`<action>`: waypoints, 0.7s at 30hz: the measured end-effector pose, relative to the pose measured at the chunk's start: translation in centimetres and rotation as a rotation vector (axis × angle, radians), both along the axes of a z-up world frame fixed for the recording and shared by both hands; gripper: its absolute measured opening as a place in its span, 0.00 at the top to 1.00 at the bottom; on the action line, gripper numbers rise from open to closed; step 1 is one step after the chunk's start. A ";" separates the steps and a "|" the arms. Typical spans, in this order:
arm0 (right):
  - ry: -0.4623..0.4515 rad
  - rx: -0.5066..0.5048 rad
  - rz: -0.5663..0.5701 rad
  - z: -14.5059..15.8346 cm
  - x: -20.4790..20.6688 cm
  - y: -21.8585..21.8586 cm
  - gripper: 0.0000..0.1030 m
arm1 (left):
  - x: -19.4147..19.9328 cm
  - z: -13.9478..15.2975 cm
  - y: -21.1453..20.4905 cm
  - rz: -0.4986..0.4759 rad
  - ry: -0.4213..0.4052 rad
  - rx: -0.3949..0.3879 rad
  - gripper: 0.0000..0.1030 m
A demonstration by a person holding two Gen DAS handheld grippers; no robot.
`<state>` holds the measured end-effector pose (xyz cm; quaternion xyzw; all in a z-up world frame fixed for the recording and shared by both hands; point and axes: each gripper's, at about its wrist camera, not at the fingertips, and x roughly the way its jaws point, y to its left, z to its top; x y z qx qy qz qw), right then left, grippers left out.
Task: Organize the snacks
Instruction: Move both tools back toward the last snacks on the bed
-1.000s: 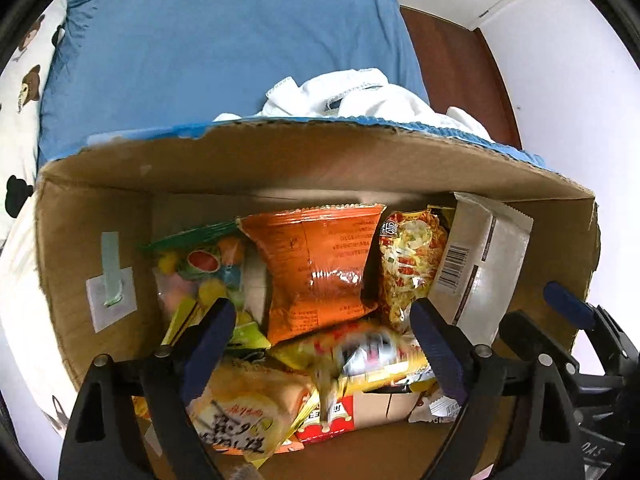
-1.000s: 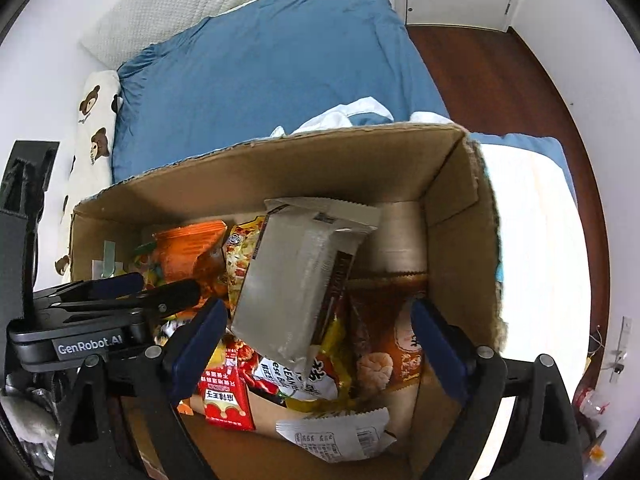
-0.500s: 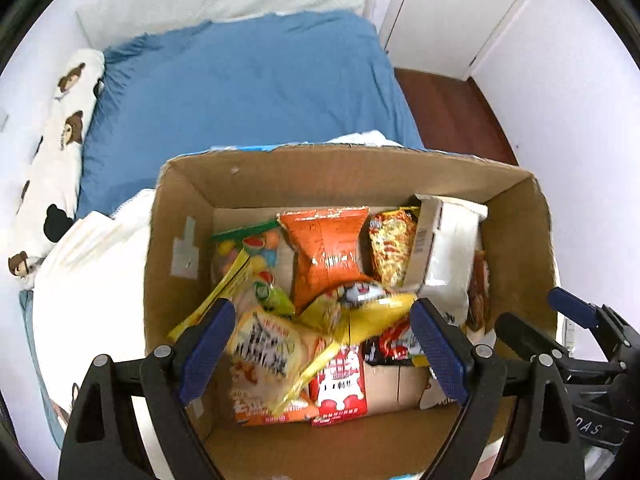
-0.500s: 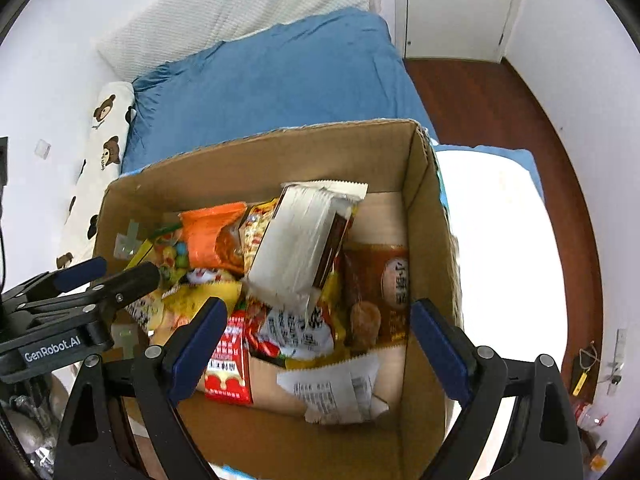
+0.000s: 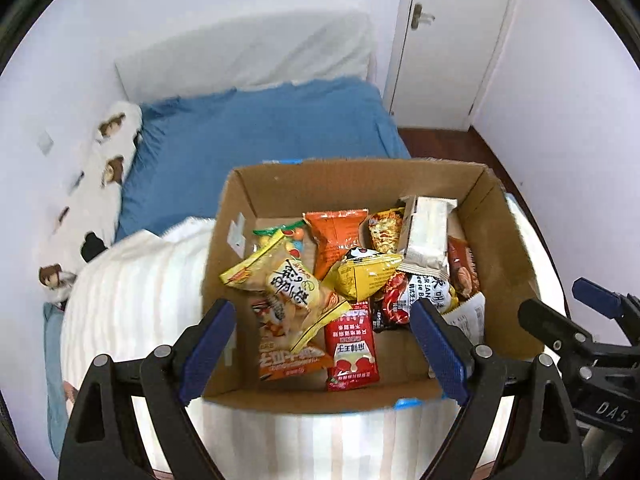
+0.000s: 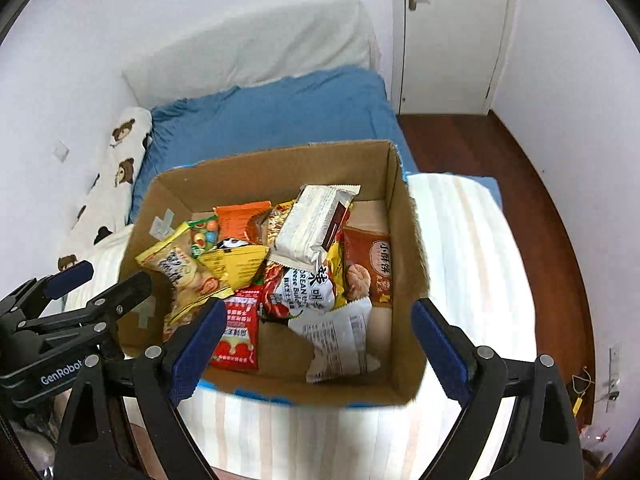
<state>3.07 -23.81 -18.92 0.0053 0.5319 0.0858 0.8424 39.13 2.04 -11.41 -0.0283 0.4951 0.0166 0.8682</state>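
Note:
An open cardboard box (image 5: pixel 504 248) (image 6: pixel 404 264) sits on a white striped blanket and holds several snack packets. Among them are an orange bag (image 5: pixel 336 236), a yellow bag (image 5: pixel 368 272), a red packet (image 5: pixel 352 352) and a white wrapped pack (image 5: pixel 426 236) (image 6: pixel 316 220). My left gripper (image 5: pixel 320 344) is open and empty, above the box's near edge. My right gripper (image 6: pixel 316 344) is open and empty, also above the near edge. Each gripper shows at the side of the other's view.
The box rests on a bed with a blue sheet (image 5: pixel 256 132) and a white pillow (image 5: pixel 248 52). A bear-print cloth (image 5: pixel 96 204) lies at the left. A white door (image 6: pixel 452 32) and dark wood floor (image 6: pixel 520 184) are at the right.
Both grippers have pulled up and back from inside the box; the whole box and the room now show. A yellow bag that was blurred in motion now lies still on the pile.

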 end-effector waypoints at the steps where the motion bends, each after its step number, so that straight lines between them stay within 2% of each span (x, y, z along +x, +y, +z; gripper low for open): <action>1: -0.013 0.000 0.001 0.6 -0.6 -0.2 0.07 | -0.9 0.5 -0.1 0.001 -0.021 0.009 0.13; 3: -0.046 0.002 0.001 1.7 -2.3 -0.3 0.07 | -2.5 1.2 -0.2 0.004 -0.061 0.013 0.13; 12: -0.122 0.036 0.016 5.5 -8.7 -1.0 0.07 | -9.0 3.8 -0.4 0.014 -0.139 -0.009 0.13; 21: -0.119 0.111 0.013 6.6 -14.1 -2.1 0.07 | -14.0 5.2 -0.6 0.012 -0.165 -0.016 0.13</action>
